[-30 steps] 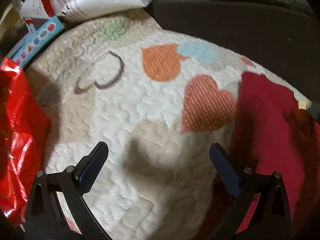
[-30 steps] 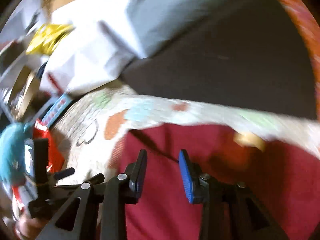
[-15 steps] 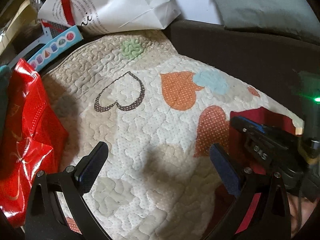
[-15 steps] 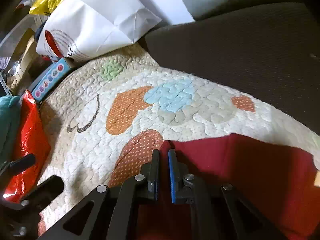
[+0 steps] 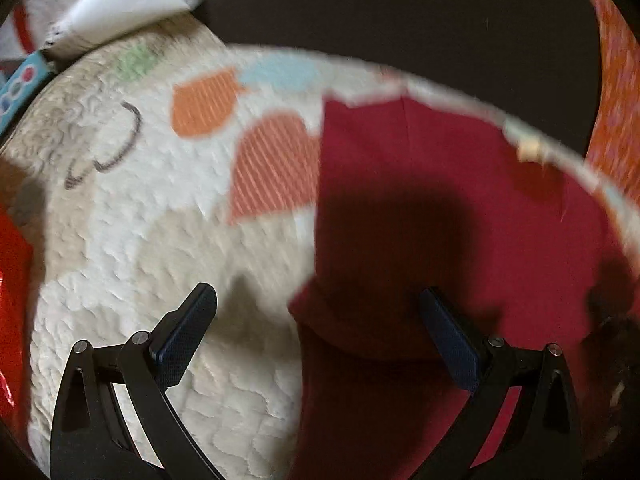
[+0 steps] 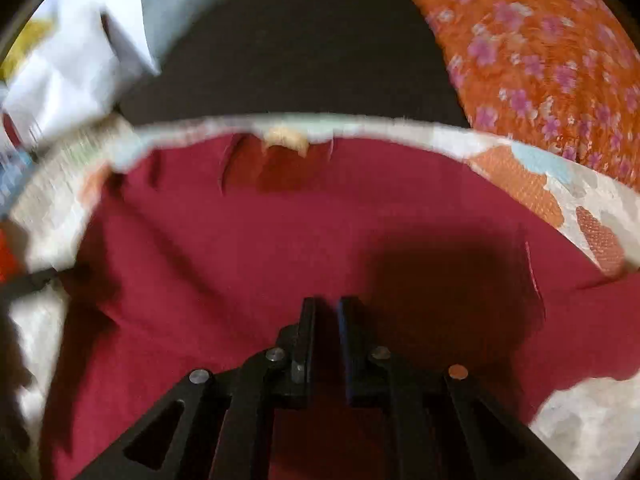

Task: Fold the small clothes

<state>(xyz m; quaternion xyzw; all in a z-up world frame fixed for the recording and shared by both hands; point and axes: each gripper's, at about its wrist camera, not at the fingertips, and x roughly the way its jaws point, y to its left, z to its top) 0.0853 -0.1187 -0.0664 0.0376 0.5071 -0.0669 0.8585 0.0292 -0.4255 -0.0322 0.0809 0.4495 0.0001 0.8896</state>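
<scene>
A dark red garment [image 5: 440,220] lies spread on a cream quilted mat with heart patches [image 5: 160,220]; it fills the right wrist view [image 6: 280,240], its neck opening with a tan label [image 6: 286,140] at the far edge. My left gripper [image 5: 316,336] is open, just above the garment's left edge, with the right finger over the cloth and the left finger over the mat. My right gripper [image 6: 326,320] has its jaws nearly together above the middle of the garment; whether cloth is pinched between them is unclear.
A white paper bag [image 5: 112,4] and a blue box [image 5: 20,84] lie beyond the mat at the far left. A red foil bag [image 5: 12,300] lies at the left. A dark sofa seat [image 6: 300,60] and an orange flowered cushion [image 6: 540,60] are behind.
Both grippers swung right over the red garment, which now fills more of both views. The right gripper, open a second ago, closed and stays closed. The left stays open.
</scene>
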